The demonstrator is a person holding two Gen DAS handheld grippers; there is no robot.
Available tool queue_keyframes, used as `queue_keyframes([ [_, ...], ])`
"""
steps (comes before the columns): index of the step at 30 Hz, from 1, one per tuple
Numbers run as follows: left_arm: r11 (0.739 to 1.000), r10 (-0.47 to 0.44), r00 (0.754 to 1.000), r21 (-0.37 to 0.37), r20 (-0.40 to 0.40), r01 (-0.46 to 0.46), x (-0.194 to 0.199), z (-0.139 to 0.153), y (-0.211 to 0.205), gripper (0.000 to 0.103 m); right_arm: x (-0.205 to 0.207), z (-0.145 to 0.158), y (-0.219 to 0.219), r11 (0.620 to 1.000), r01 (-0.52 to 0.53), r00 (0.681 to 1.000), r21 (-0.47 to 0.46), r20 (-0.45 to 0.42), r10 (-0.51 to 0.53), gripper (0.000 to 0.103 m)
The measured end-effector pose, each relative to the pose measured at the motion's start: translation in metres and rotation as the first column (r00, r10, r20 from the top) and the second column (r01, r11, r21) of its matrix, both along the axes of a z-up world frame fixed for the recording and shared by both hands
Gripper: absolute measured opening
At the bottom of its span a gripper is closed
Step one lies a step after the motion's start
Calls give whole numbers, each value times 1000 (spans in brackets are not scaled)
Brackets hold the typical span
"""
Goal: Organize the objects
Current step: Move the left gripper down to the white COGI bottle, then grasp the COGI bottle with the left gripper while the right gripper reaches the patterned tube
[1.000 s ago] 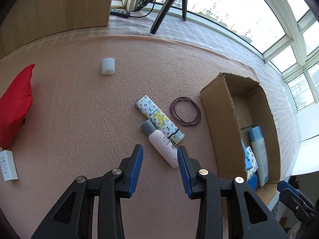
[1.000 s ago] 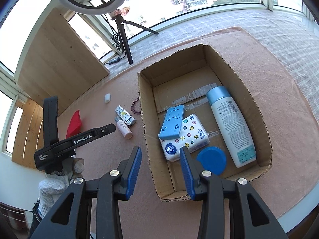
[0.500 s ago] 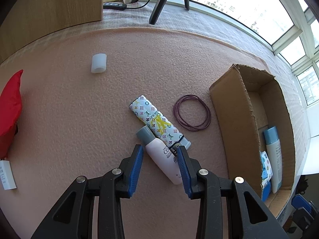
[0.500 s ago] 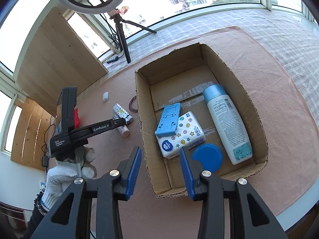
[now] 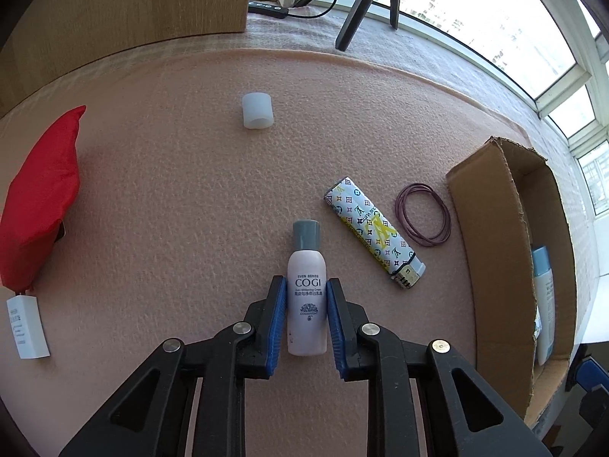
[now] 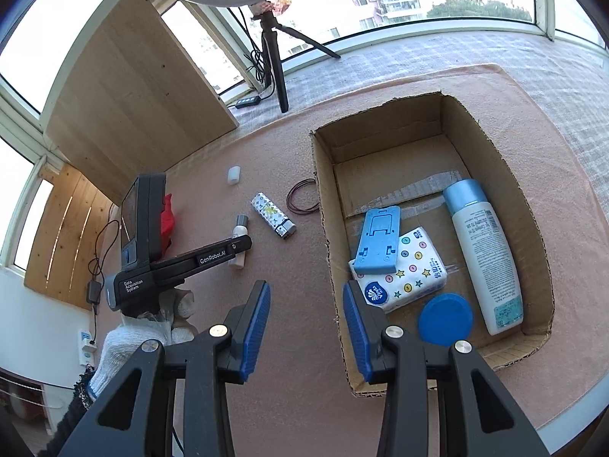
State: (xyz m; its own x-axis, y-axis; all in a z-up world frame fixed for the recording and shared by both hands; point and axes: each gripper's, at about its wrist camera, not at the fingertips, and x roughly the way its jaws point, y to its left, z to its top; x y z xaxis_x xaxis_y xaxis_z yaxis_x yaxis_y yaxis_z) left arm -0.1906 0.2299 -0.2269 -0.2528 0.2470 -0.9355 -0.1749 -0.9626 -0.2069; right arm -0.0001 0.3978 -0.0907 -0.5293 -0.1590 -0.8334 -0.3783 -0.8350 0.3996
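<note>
Figure. Sorting loose items into the cardboard box [image 6: 426, 141], which is serving as the landmark throughout.

The pink-covered desk [image 5: 171, 190] is carrying everything. The box is lying open-topped on it, already holding a white lotion bottle [image 6: 483, 255], a tissue pack [image 6: 411, 274], a blue stand [image 6: 378, 242] and a blue lid [image 6: 445, 320]. To the left of the box, well apart from it, a red pouch [image 5: 38, 198] is lying at the desk's far side. The left claw [image 5: 303, 285] is straddling the COGI bottle [image 5: 307, 285], which is lying flat on the desk left of the box; its blue pads [image 5: 277, 316] are sitting just beside the bottle's flanks, and whether they are already pressing or leaving a sliver of gap cannot be told. The right claw [image 6: 306, 312] is hanging spread and empty over the box's near left wall. A patterned lighter [image 5: 375, 232] is lying between bottle and box, and thin hair ties [image 5: 423, 214] are resting just beside the box wall. A small white cap [image 5: 257, 110] is lying farther off.

Likely hazards: the bottle's smooth round body may be squirting forward out of the pads if the squeeze lands low on its curve; a shallow hold near the base may be letting the capped end droop and clip the box rim; a sideways carry may be sweeping the lighter along.
</note>
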Motion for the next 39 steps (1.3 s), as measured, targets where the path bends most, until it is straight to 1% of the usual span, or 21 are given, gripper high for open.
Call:
queue_keyframes([
  [5, 999, 31, 999, -10, -9, -31, 3, 1, -21, 22, -32, -1, -18, 996, -79, 997, -29, -8, 79, 36],
  [8, 999, 50, 999, -9, -9, -50, 4, 0, -35, 22, -56, -8, -27, 991, -130, 991, -44, 6, 130, 36],
  [12, 998, 66, 998, 24, 7, -66, 7, 1, -52, 22, -94, -29, -29, 983, -153, 985, -98, 58, 160, 36],
  [15, 993, 89, 996, 74, 21, -90, 10, 3, -64, 27, -121, -47, -29, 979, -158, 979, -127, 111, 172, 36],
  [18, 993, 83, 997, 86, 6, -84, 13, 8, -68, 28, -143, -64, -29, 983, -148, 971, -108, 170, 165, 36],
  [21, 992, 78, 997, 97, -2, -77, 16, 12, -72, 28, -159, -71, -30, 986, -147, 968, -74, 195, 159, 36],
  [23, 992, 74, 997, 103, -4, -73, 18, 14, -74, 28, -168, -76, -30, 987, -149, 965, -52, 210, 157, 36],
  [29, 990, 74, 997, 118, 3, -74, 19, 13, -78, 28, -182, -92, -26, 989, -148, 955, -25, 255, 150, 36],
  [33, 989, 75, 997, 124, 4, -75, 20, 13, -81, 28, -183, -99, -27, 988, -150, 950, -24, 274, 151, 36],
  [36, 990, 72, 997, 119, 4, -72, 18, 11, -81, 28, -180, -102, -30, 987, -155, 946, -52, 280, 163, 36],
  [38, 992, 67, 998, 111, 5, -68, 18, 11, -80, 28, -177, -103, -35, 984, -168, 943, -66, 281, 180, 36],
  [39, 993, 65, 998, 101, 2, -65, 17, 11, -79, 28, -175, -103, -38, 983, -177, 941, -57, 283, 186, 36],
])
